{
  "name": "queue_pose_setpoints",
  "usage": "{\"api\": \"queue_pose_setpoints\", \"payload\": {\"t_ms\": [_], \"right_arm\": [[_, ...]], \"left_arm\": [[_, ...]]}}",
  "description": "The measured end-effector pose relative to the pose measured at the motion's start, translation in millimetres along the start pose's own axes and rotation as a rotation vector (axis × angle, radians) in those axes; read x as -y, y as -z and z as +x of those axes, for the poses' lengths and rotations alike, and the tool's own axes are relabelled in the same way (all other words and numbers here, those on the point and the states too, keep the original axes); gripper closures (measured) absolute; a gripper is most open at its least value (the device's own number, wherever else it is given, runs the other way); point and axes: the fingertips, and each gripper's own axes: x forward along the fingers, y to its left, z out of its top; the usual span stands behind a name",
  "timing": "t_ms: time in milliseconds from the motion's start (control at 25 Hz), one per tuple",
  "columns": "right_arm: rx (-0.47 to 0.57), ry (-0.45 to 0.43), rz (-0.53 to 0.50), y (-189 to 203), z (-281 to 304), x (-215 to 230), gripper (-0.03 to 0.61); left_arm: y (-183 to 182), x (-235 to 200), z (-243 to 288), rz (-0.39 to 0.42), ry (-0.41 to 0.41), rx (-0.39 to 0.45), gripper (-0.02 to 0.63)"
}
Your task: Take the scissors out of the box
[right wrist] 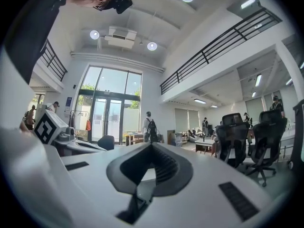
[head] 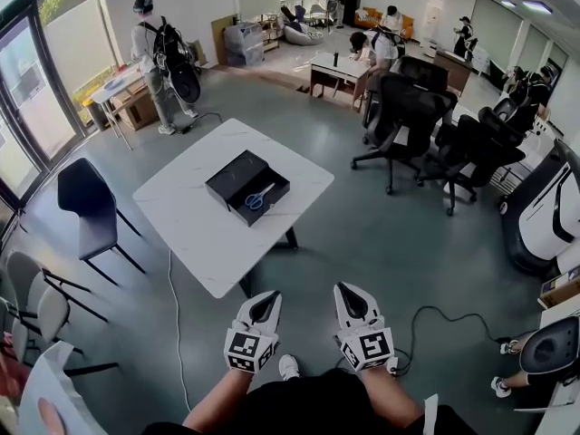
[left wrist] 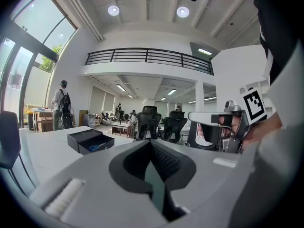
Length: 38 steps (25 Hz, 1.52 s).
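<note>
While scissors [head: 259, 197] lie in the box [head: 234, 178] on a table [head: 199, 234], grippers' [head: 272, 295] [head: 343, 289] jaws seem closed.

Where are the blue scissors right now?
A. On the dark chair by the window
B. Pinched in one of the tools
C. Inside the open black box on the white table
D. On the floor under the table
C: in the head view the scissors lie inside the open black box, which sits on the white table.
</note>
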Motion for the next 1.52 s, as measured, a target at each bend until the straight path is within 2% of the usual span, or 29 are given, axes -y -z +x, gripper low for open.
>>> {"api": "queue_pose_setpoints", "payload": {"t_ms": [360,560,1040,1520], "right_arm": [[-0.038,-0.008,0.003,13,8,10,0.572],[-0.035,-0.055,0.031,19,28,24,0.572],[0.018,-0.178,0.058,6,89,99,0.572],[0.016,-0.281,0.066,10,112,151,0.572]], "left_arm": [[9,-10,18,-0.002,0.0,-0.026,0.604],[9,-16,41,0.001,-0.021,-0.047,0.604],[-17,-30,128,-0.018,-0.082,-0.044,0.604],[-27,-30,176,-0.015,-0.153,-0.064,0.604]]}}
